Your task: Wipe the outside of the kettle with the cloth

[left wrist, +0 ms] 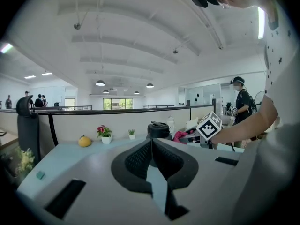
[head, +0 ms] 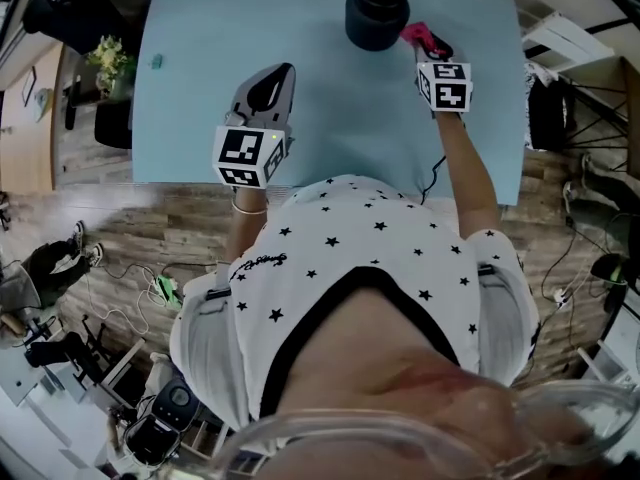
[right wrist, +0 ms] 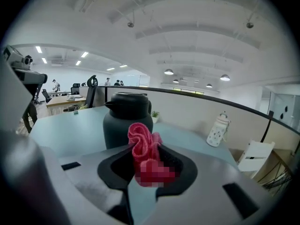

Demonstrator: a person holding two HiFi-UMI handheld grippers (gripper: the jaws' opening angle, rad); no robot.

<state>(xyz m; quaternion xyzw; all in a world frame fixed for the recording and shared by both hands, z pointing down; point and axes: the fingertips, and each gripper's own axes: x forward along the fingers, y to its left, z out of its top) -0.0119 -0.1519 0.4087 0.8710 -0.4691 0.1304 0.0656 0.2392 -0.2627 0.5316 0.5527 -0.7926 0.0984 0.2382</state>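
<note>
Right gripper view: right tongs (right wrist: 144, 157) pinch cloth (right wrist: 140, 140) beside kettle (right wrist: 123, 122).

The right arm (head: 468, 163) stretches forward and holds the right gripper (head: 428, 46) just to the right of the kettle (head: 377, 13). Its jaws are clamped on a bunched pink cloth (right wrist: 142, 146), whose free end stands up close to the kettle's wall. The left gripper (head: 272, 76) hangs nearer the person, to the left of the kettle and apart from it, its jaws pressed together with nothing between them, and the left wrist (head: 248, 204) sits close to the chest.
</note>
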